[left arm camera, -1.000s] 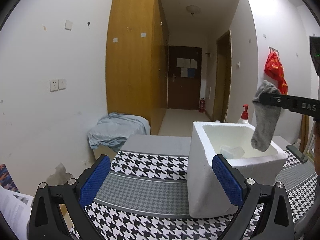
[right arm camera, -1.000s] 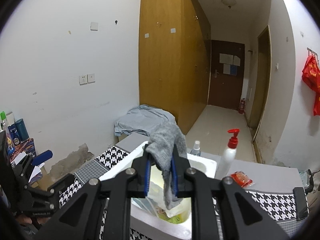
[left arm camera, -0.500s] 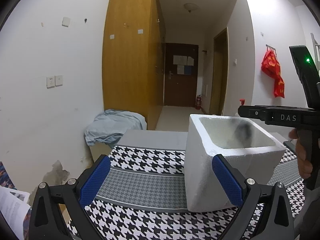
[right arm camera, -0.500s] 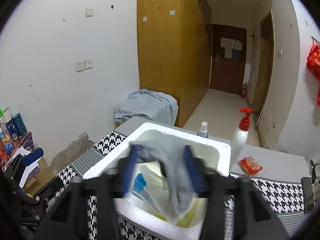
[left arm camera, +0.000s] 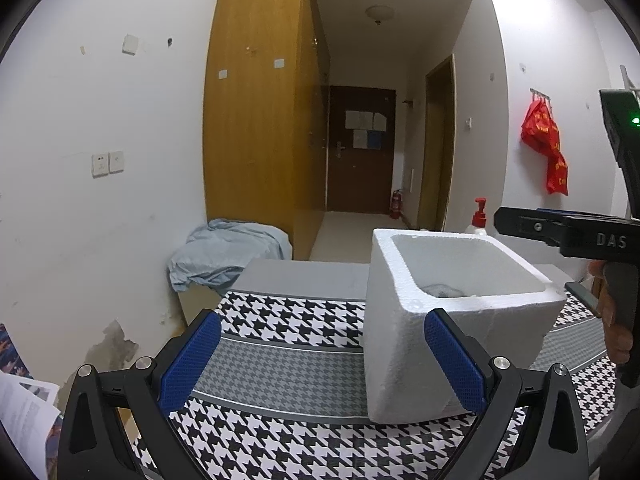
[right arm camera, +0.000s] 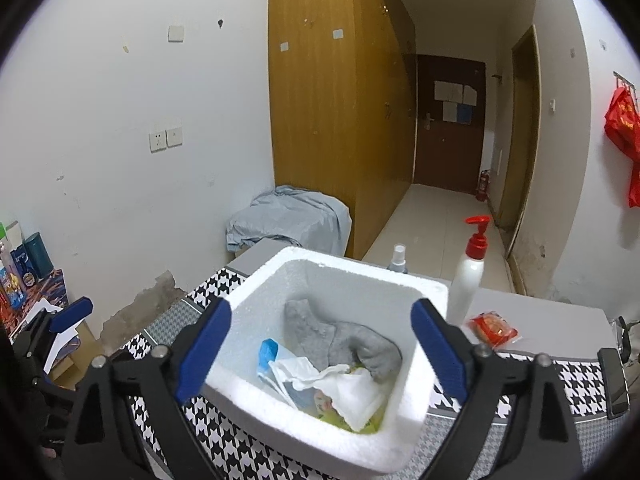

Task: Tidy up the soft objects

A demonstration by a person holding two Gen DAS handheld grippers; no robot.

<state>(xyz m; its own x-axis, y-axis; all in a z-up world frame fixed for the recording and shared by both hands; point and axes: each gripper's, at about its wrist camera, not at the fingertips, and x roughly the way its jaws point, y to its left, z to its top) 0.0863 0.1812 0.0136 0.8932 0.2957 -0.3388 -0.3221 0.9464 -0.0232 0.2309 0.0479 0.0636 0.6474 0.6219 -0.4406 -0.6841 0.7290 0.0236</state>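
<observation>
Table (left arm camera: 280,364): draped in a black-and-white houndstooth cloth with grey bands; its near edge is cut off by both views.
Foam box (right arm camera: 332,432): white, open-topped, standing on the cloth; the right wrist view looks down into it, the left wrist view shows mostly its outer wall.
Box contents: the grey sock (right arm camera: 348,342) lies crumpled against the far inner wall, on top of a white cloth (right arm camera: 352,390), a blue-edged packet (right arm camera: 267,354) and something yellow-green that is mostly buried and hard to name.
Right gripper (right arm camera: 320,350): held above the box, jaws opening and already spread wide; the sock lies below and between the blue pads, clear of both.
Left gripper (left arm camera: 322,360): jaws parted wide over the cloth with nothing between them; its right pad overlaps the box corner in view, contact unclear.
Sock from the left: only a grey sliver (left arm camera: 442,290) shows over the rim.
Pump bottle (right arm camera: 468,276): white with a red top, just behind the box.
Red packet (right arm camera: 493,330): on the grey tabletop beside the bottle.
</observation>
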